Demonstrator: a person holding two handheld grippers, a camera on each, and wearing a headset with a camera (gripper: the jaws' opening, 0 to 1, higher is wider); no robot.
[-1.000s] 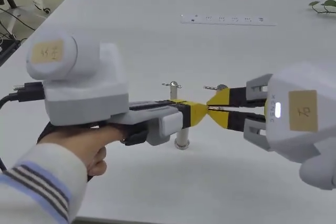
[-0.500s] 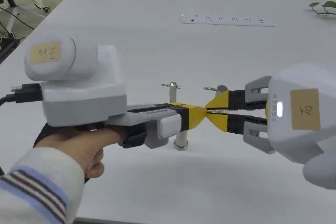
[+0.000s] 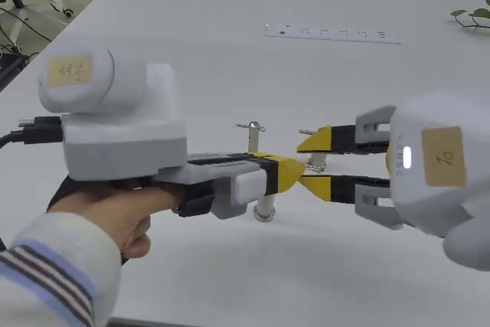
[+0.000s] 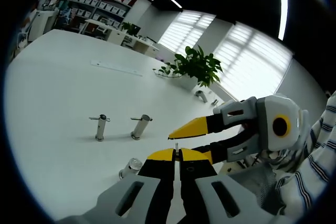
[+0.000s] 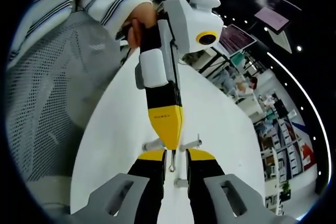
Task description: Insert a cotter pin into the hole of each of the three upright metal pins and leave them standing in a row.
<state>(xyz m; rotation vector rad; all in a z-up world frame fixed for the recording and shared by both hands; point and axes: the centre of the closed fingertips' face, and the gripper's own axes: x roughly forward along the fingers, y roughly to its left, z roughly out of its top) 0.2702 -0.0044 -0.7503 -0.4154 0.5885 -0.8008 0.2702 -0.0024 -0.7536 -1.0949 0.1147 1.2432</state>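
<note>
In the picture from half a second ago the jaws of the right gripper (image 3: 301,161) are almost together. Now they are spread wide apart, with one yellow tip above and one below the tip of the left gripper (image 3: 289,173). The three metal pins are found in the same spots as before.

The left gripper is held in a hand (image 3: 115,216) with a striped sleeve. Its jaws are pressed together on the cotter pin (image 5: 172,162). In the right gripper view this thin, shiny wire with a small loop at its end is seen sticking out of the left gripper's yellow tip. It sits in the gap between the open right jaws, and it cannot be told if it touches them.

The metal pins are round, smooth, grey posts, each with a wider foot. They are set upright on the flat white table (image 3: 191,51). The far pin (image 3: 253,137) is seen just behind the left gripper, and a thin wire clip (image 3: 251,124) is pushed sideways through its top. The right pin (image 3: 315,161) is seen between the open right jaws, and a clip of the same kind is stuck through its top too. The near pin (image 3: 265,206) is partly hidden under the left gripper, and in the left gripper view its top is seen bare.

A long white power strip (image 3: 333,32) is laid far back on the table
</note>
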